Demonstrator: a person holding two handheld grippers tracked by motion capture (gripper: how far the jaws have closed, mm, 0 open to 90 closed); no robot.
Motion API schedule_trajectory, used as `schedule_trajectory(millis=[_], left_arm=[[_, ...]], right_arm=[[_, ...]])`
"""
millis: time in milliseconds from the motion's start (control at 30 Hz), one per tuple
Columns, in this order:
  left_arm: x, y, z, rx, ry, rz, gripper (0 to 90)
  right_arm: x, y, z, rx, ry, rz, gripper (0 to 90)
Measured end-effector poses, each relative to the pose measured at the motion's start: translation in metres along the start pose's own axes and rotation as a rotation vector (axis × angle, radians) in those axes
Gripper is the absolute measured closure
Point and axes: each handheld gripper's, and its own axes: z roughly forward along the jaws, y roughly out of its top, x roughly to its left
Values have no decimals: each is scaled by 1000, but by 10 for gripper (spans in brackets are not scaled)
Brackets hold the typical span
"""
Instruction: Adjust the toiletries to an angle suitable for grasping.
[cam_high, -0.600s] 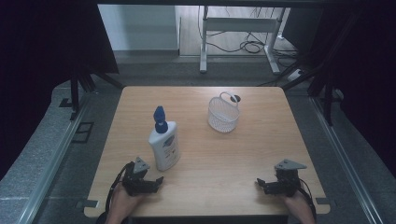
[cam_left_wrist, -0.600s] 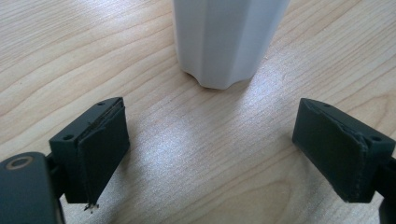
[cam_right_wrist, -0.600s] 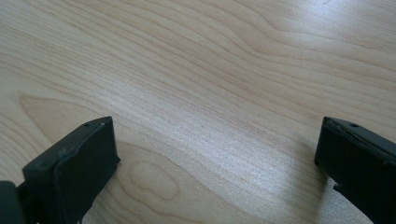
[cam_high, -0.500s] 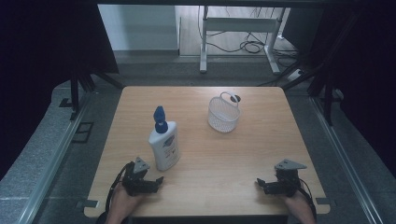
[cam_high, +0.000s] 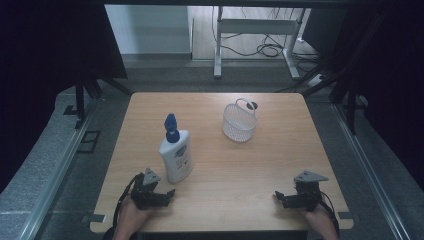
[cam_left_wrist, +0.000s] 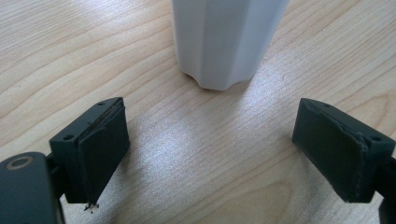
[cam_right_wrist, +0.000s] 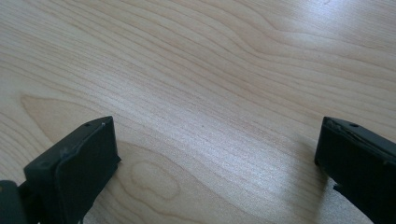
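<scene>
I see a light wood-grain table (cam_high: 280, 165) with a square top on a grey floor. A white bottle (cam_high: 176, 155) with a blue cap stands upright on its left half, toward the near edge. A white mesh basket (cam_high: 239, 123) with a handle sits right of centre, toward the far edge, well apart from the bottle. Both hand-held grippers rest near the table's near edge, the left hand-held gripper (cam_high: 169, 194) just beside the bottle's base, the right hand-held gripper (cam_high: 278, 196) near the right corner.

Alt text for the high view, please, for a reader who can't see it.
A white bottle with a blue cap stands upright on a wooden table, a white mesh basket farther back. Near the front edge, the left tool and right tool rest open, holding nothing.
</scene>
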Motion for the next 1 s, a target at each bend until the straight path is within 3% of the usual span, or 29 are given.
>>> schedule_trajectory(millis=[600, 833, 1000], left_arm=[[0, 4, -2, 24, -14, 8, 136], [4, 9, -12, -6, 1, -21, 128], [9, 10, -20, -25, -23, -34, 120]], right_arm=[[0, 0, 0, 0, 0, 1, 0], [0, 0, 0, 0, 0, 0, 0], [0, 0, 0, 0, 0, 0, 0]])
